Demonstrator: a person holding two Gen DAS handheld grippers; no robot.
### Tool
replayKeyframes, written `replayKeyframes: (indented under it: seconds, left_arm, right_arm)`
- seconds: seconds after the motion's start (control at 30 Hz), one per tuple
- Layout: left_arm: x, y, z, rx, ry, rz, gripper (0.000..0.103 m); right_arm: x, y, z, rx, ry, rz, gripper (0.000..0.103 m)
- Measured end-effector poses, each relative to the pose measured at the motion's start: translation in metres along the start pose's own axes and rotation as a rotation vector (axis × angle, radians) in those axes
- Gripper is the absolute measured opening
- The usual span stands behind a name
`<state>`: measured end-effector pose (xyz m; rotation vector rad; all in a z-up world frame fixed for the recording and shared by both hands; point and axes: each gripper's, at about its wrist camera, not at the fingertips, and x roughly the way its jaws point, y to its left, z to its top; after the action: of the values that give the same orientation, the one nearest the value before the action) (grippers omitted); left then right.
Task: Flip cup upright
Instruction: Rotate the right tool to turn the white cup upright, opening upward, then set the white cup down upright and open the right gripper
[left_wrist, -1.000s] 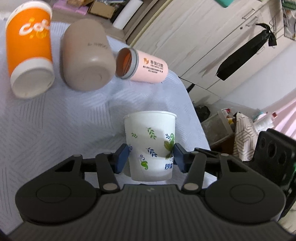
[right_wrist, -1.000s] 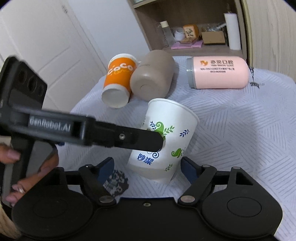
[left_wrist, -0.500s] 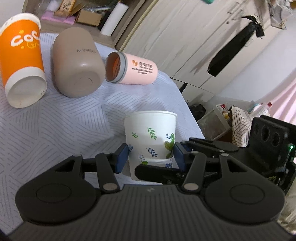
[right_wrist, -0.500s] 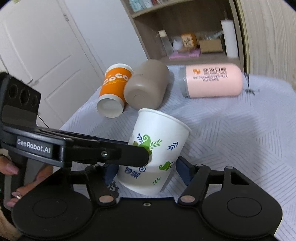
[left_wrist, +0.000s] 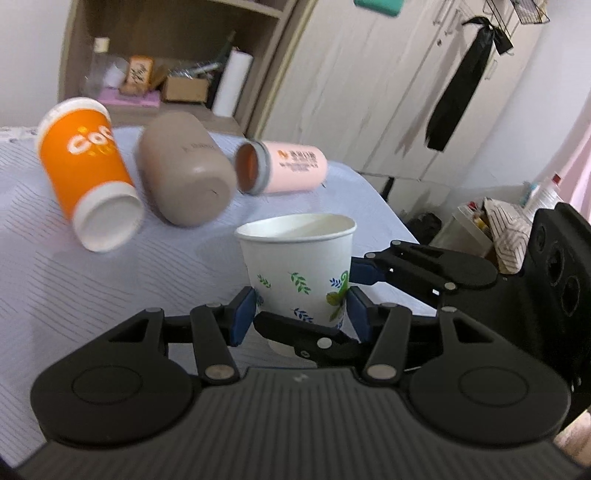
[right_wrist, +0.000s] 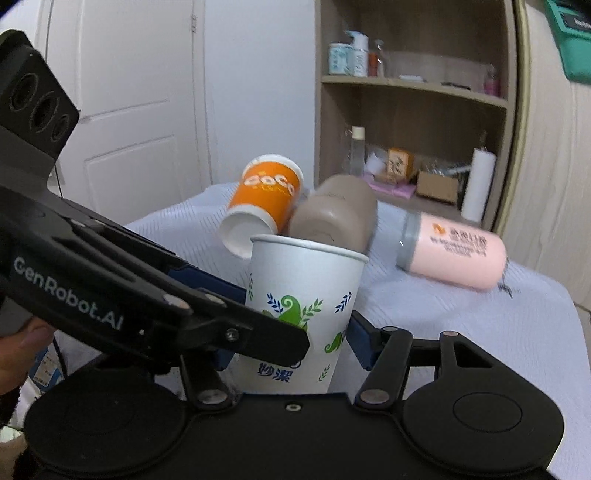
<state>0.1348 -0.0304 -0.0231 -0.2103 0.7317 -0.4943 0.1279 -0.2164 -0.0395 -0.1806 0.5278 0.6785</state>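
Paper cup (left_wrist: 299, 266), white with leaf print, mouth up above the blue-grey tablecloth (left_wrist: 74, 280), gripped low on its wall. Left gripper (left_wrist: 301, 308): jaws closed to cup width, blue pads pressing opposite sides. Right gripper (right_wrist: 291, 341): jaws bracket the same cup crosswise; contact probable, though one pad is hidden. Handling, as judged: light, thin-walled, easily crushed; hold near the stiffer base, gently. Orange CoCo cup (left_wrist: 86, 173), brown tumbler (left_wrist: 186, 170) and pink bottle (left_wrist: 284, 166) lie toppled behind.
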Motion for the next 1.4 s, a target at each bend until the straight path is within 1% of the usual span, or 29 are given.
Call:
replayKeyframes:
  seconds: [0.2, 0.33, 0.4, 0.47, 0.53, 0.67, 0.77, 0.93, 1.0, 1.07, 1.1, 1.13, 1.17, 1.23, 1.3, 1.4]
  left_arm:
    - [-0.008, 0.012, 0.01, 0.022, -0.07, 0.06, 0.053]
    - [-0.006, 0.014, 0.015, 0.074, -0.128, 0.104, 0.055]
    - [-0.001, 0.014, 0.016, 0.102, -0.127, 0.126, 0.054]
    - [0.005, 0.014, 0.016, 0.114, -0.116, 0.132, 0.054]
    - [0.012, 0.015, 0.014, 0.109, -0.097, 0.131, 0.054]
    - [0.017, 0.018, 0.009, 0.085, -0.08, 0.101, 0.054]
    - [0.016, 0.015, 0.003, 0.105, -0.096, 0.078, 0.056]
    - [0.019, 0.011, -0.004, 0.121, -0.097, 0.073, 0.057]
    - [0.02, 0.011, -0.004, 0.114, -0.091, 0.066, 0.058]
    - [0.02, 0.011, -0.003, 0.107, -0.082, 0.066, 0.059]
    - [0.02, 0.011, -0.004, 0.104, -0.077, 0.071, 0.06]
    - [0.02, 0.011, -0.004, 0.1, -0.069, 0.079, 0.064]
    - [0.019, 0.011, -0.004, 0.098, -0.062, 0.082, 0.071]
    - [0.017, 0.011, -0.005, 0.097, -0.06, 0.093, 0.077]
    - [0.014, 0.01, -0.006, 0.095, -0.061, 0.113, 0.078]
    - [0.006, 0.009, -0.008, 0.082, -0.062, 0.116, 0.079]
  right_arm:
    - [0.02, 0.007, 0.016, -0.062, -0.068, -0.016, 0.066]
    - [0.032, 0.012, 0.021, -0.126, -0.136, -0.057, 0.066]
    - [0.039, 0.016, 0.021, -0.171, -0.143, -0.092, 0.066]
    - [0.046, 0.021, 0.017, -0.224, -0.14, -0.134, 0.067]
    - [0.051, 0.023, 0.013, -0.254, -0.112, -0.15, 0.067]
    - [0.052, 0.012, 0.011, -0.191, -0.072, -0.115, 0.067]
    - [0.048, 0.007, 0.009, -0.164, -0.056, -0.103, 0.065]
    - [0.048, 0.004, 0.006, -0.164, -0.009, -0.09, 0.064]
    - [0.047, 0.006, 0.005, -0.17, -0.007, -0.095, 0.065]
    - [0.046, 0.007, 0.004, -0.17, -0.01, -0.096, 0.068]
    - [0.045, 0.007, 0.003, -0.164, -0.009, -0.099, 0.074]
    - [0.044, 0.007, 0.002, -0.156, -0.007, -0.103, 0.08]
    - [0.043, 0.005, 0.002, -0.141, -0.003, -0.105, 0.083]
    - [0.043, -0.001, 0.001, -0.097, 0.01, -0.115, 0.083]
    - [0.042, -0.006, 0.001, -0.051, 0.037, -0.123, 0.083]
    - [0.034, -0.007, -0.005, -0.011, 0.052, -0.132, 0.083]
